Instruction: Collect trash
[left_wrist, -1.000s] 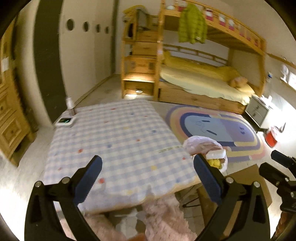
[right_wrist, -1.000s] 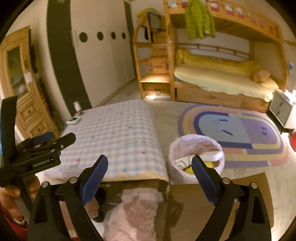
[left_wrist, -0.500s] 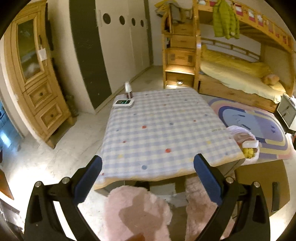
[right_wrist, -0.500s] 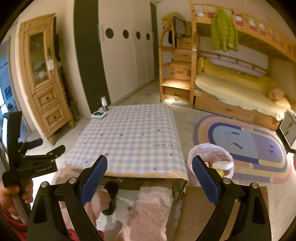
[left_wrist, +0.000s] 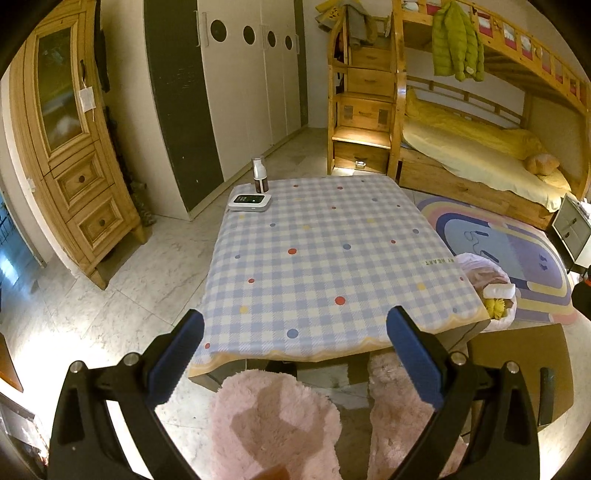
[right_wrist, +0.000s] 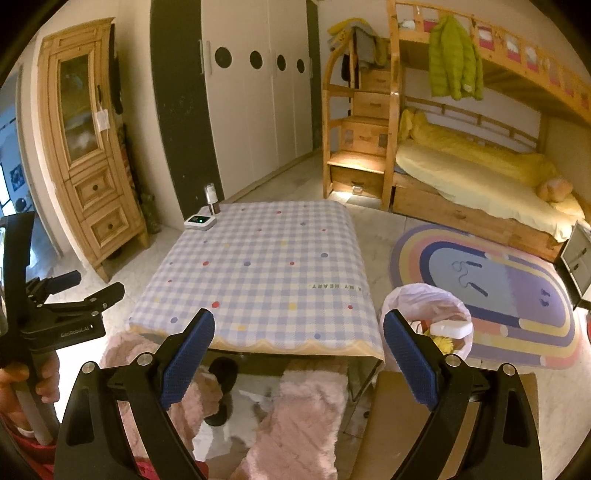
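Note:
A low table with a blue checked cloth (left_wrist: 325, 258) (right_wrist: 266, 273) stands in front of both grippers. To its right on the floor sits a bin lined with a pale pink bag (right_wrist: 424, 314) (left_wrist: 487, 291), holding a white box (right_wrist: 451, 328) and yellow scraps. My left gripper (left_wrist: 293, 358) hangs open over the table's near edge, nothing between its fingers. My right gripper (right_wrist: 297, 360) is open too, above the near edge, with the bin just past its right finger. In the right wrist view the left gripper's black body (right_wrist: 55, 314) shows at the far left, held by a hand.
A white device with a green screen (left_wrist: 250, 202) and a small dark bottle (left_wrist: 259, 180) stand at the table's far left corner. Pink fluffy slippers (left_wrist: 273, 424) lie below. Cardboard (left_wrist: 517, 369) covers the floor on the right; a rug, bunk bed and wooden cabinet surround.
Both grippers have pulled back and up from the table and bin; the left view has swung left, so the whole tabletop and the cabinet show. Both stay open.

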